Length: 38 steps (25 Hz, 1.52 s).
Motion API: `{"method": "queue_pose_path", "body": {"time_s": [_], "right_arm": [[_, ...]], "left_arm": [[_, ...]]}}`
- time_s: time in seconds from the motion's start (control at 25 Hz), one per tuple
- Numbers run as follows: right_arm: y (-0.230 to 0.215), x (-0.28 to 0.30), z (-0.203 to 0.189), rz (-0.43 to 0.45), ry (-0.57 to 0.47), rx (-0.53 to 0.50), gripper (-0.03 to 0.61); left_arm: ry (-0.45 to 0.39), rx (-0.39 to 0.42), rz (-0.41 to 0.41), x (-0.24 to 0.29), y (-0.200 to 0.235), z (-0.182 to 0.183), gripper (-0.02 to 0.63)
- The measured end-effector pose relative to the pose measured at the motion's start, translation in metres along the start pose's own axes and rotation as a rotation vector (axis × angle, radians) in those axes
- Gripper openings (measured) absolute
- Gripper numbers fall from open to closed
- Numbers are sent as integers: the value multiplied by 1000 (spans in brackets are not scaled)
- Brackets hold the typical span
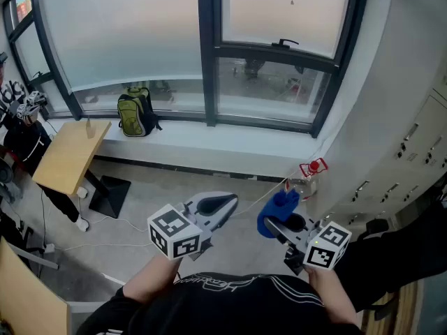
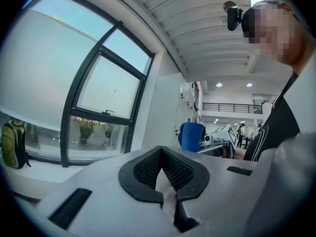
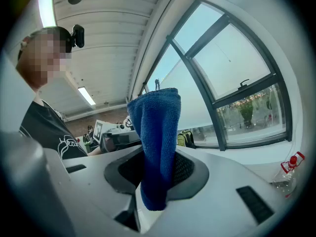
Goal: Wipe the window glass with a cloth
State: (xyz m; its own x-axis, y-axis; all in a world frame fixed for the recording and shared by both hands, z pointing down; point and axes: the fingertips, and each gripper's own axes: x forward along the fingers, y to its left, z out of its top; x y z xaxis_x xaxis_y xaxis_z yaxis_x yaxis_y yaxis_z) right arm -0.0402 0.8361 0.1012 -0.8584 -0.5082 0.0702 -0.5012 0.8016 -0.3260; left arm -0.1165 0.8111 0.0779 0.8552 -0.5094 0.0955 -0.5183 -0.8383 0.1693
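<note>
The window glass [image 1: 133,26] fills the far wall in dark frames, with a smaller lower pane [image 1: 265,82] under a handle. In the head view both grippers are held low, well back from the sill. My right gripper [image 1: 274,225] is shut on a blue cloth [image 1: 278,206], which stands up out of its jaws in the right gripper view [image 3: 157,132]. My left gripper [image 1: 227,202] is shut with nothing in it; its jaws meet at the tip. The cloth [image 2: 191,135] also shows to the right in the left gripper view, and the window glass [image 2: 44,68] to the left.
A clear spray bottle with a red cap [image 1: 311,176] stands on the floor by the right wall. A green backpack [image 1: 136,112] rests on the white sill [image 1: 230,137]. A wooden table [image 1: 70,155] is at the left, grey lockers [image 1: 419,145] at the right, and cables trail over the floor.
</note>
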Motion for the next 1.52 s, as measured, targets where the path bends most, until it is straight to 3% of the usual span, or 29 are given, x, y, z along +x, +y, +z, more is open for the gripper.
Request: {"method": "queue_pose_path", "body": {"time_s": [0.44, 0.64, 0.92, 1.2, 1.52], "right_arm": [[-8, -28, 1, -53, -25, 26, 92], [-19, -40, -6, -68, -24, 35, 94], [-20, -41, -16, -66, 1, 14, 92], [-55, -31, -19, -70, -11, 63, 93], [-134, 15, -10, -31, -33, 98, 92]], "left_arm": [[23, 7, -111, 21, -35, -12, 5], [26, 66, -114, 34, -46, -20, 5], [52, 75, -136, 40, -50, -25, 5], [47, 20, -79, 50, -23, -27, 5], [67, -49, 1, 93, 55, -39, 5]]}}
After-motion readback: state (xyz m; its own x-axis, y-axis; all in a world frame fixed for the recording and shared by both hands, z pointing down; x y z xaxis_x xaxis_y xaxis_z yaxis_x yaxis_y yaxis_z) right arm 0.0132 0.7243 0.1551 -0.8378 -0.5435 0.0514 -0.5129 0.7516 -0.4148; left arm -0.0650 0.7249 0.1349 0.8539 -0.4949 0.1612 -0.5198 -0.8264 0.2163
